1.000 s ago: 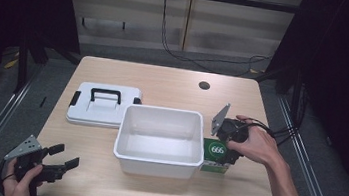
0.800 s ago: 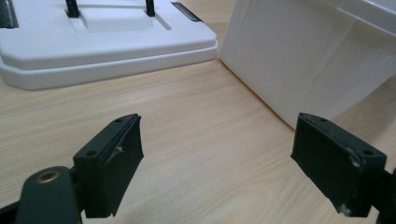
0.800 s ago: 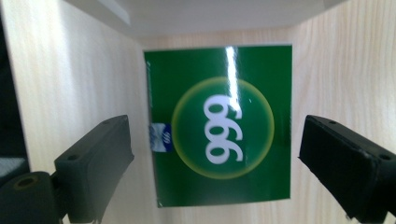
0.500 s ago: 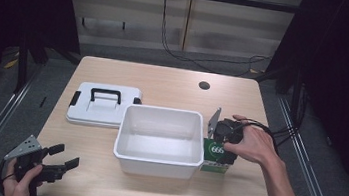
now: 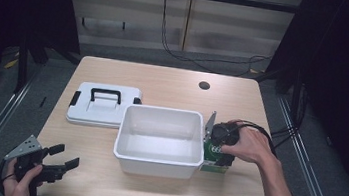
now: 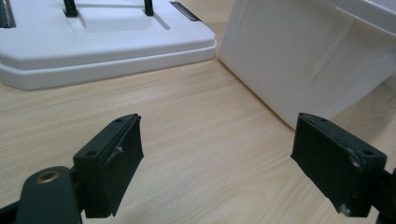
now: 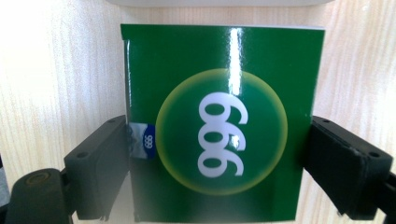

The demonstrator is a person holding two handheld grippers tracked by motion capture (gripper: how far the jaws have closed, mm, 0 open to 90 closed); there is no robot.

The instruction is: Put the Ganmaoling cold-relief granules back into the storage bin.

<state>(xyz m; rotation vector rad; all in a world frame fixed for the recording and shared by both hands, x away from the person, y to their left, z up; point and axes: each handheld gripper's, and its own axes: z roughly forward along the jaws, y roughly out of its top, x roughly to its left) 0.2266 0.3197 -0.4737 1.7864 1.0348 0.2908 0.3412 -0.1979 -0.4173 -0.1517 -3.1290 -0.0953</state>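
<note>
Two grippers: one in each hand, at opposite ends of the desk's near side.
Desk: pale wood, with a dark round hole near its far right corner.
Bin: white, open-topped, standing near the middle of the desk; in the left gripper view one of its outer walls rose ahead on the right.
Lid: white, flat on the desk just left of the bin, with a black handle on top and black latches at its ends.
Box: green, printed with white digits in a yellow-ringed circle, sitting on the desk beside the bin's right wall.
Right gripper: pointed down over the box; jaws set on either side of it, the left one touching its edge, the right one at or just off the other edge.
Left gripper: held low at the desk's near left corner, well apart from the lid; jaws wide with nothing between them.
</note>
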